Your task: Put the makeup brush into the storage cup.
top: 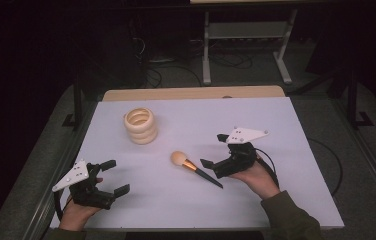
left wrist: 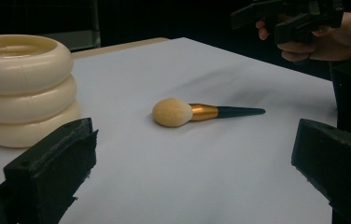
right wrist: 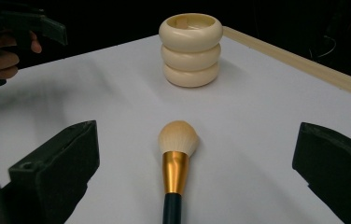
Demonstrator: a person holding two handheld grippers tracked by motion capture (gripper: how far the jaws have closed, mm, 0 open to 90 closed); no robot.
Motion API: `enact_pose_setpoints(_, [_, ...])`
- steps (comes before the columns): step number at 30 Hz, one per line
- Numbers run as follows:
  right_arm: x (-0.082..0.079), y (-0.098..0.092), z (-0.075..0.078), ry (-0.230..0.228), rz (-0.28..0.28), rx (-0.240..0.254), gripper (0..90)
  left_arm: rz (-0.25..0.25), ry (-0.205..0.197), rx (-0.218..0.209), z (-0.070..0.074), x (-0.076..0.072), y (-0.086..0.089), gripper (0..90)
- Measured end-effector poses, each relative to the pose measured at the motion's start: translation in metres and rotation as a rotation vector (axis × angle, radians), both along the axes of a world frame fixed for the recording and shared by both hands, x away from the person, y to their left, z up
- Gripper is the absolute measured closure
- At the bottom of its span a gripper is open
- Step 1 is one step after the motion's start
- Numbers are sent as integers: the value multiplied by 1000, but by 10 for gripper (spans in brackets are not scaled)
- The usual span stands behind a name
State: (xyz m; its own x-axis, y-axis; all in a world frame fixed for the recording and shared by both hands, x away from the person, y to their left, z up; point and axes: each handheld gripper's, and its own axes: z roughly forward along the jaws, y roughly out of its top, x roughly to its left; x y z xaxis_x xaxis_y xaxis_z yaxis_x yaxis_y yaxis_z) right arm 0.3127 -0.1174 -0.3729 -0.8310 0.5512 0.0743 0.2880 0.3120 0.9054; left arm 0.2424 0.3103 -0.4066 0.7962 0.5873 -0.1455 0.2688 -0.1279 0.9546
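**Clerk:** Black plastic, two items. Right gripper (top: 215,150): jaws wide apart, nothing between them, held just above the table at the handle end of the brush. Left gripper (top: 115,176): jaws likewise apart and empty, near the front left corner, well away from everything else.

**Checker:** And the piece they point at?

**Clerk:** Makeup brush (right wrist: 176,164), one: cream dome of bristles, gold ferrule (right wrist: 175,171), tapered black handle. It lies flat on the white table (top: 276,130) near the middle, bristles toward the ring stack, handle tip close under the right gripper's jaws. In the right gripper view it lies centred between those jaws.

**Checker:** Handling notes?

**Clerk:** Judged light. Bristles soft and easily splayed, so not a place to pinch. Handle stiff, but glossy, round and narrowing, so likely to slip or roll. Best hold appears to be across the ferrule or the thick part of the handle beside it.

**Checker:** Remainder?

**Clerk:** Ring stack (top: 141,125), one: three cream rings piled upright, hollow centre, toward the back left, apart from the brush.
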Motion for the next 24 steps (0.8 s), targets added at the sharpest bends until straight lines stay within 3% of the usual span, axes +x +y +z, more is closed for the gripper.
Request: enact_pose_setpoints(24, [16,24,4,17,32,-29,0,-4,-3,0,0,0,-1,0])
